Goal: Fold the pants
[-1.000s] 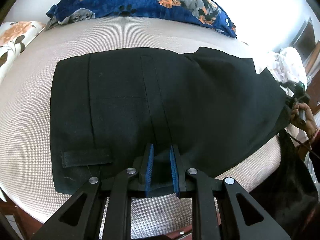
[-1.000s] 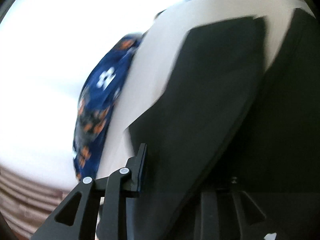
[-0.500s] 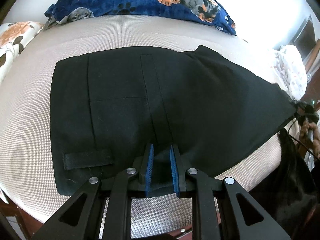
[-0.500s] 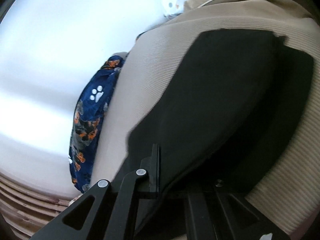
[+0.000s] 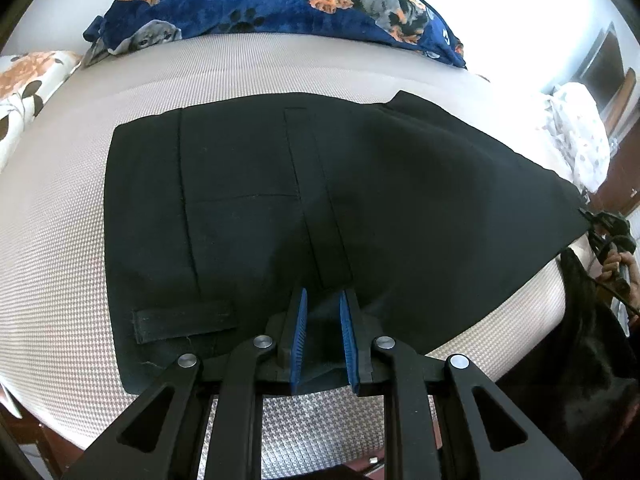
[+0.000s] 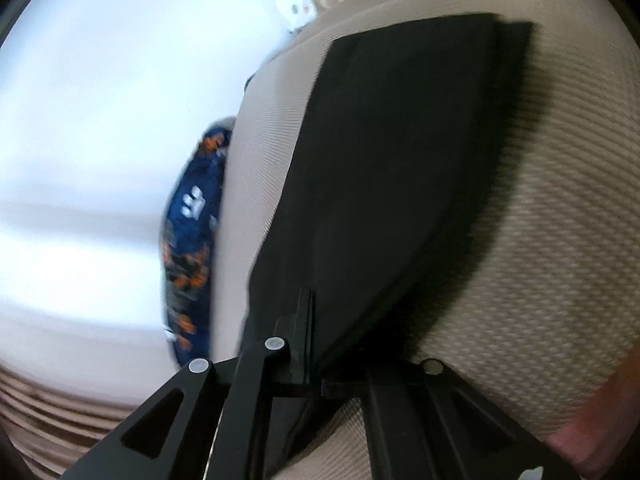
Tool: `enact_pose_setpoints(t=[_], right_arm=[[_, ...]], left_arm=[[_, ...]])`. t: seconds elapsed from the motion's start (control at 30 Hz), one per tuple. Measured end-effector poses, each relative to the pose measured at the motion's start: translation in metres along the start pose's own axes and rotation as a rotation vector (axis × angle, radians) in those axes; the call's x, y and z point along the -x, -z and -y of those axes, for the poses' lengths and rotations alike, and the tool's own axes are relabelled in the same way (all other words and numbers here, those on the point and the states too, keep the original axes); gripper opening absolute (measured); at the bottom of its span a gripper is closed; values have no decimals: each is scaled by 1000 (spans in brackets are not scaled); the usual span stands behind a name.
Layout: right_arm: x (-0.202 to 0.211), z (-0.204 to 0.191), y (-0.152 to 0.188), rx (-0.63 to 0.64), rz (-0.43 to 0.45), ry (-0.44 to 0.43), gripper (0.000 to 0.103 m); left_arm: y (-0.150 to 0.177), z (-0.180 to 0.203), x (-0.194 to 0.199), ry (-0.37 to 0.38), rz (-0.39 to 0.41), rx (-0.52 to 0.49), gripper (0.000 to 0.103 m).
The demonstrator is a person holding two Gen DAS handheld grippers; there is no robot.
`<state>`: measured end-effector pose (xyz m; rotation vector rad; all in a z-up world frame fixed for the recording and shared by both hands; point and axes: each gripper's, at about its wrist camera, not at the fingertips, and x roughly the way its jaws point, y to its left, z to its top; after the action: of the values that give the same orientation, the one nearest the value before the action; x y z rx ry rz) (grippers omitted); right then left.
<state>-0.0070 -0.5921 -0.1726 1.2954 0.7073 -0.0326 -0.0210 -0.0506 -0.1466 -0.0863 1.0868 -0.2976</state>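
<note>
Black pants [image 5: 280,208] lie spread on a beige bed [image 5: 60,220], waistband at the left. My left gripper [image 5: 323,332] is over the near edge of the pants, its blue pads [image 5: 298,332] a little apart with a fold of black cloth between them. My right gripper [image 6: 316,344] is shut on the leg end of the pants [image 6: 400,160] and holds it raised and taut off the bed's right edge. It shows small at the right of the left wrist view [image 5: 612,232].
A blue dog-print blanket [image 5: 280,4] lies along the far side of the bed. A floral pillow [image 5: 24,92] is at the far left and a white patterned cloth [image 5: 580,136] at the far right. Dark fabric [image 5: 580,360] hangs beyond the right edge.
My right gripper has pulled the leg end out to the right and lower, drawing the pants taut. The right view swung and the bed now fills more of it. My left gripper stayed put.
</note>
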Motion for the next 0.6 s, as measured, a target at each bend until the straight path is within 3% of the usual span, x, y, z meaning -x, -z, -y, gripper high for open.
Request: enact_pose_setpoints(t=[0.2,0.6], right_arm=[[40,22,-10,-39,96,-22,7],[59,16,-14,49,212,104,3]], left_arm=[[1,3,0,-2,4,5,19],[4,1,1,0,20,26,19]])
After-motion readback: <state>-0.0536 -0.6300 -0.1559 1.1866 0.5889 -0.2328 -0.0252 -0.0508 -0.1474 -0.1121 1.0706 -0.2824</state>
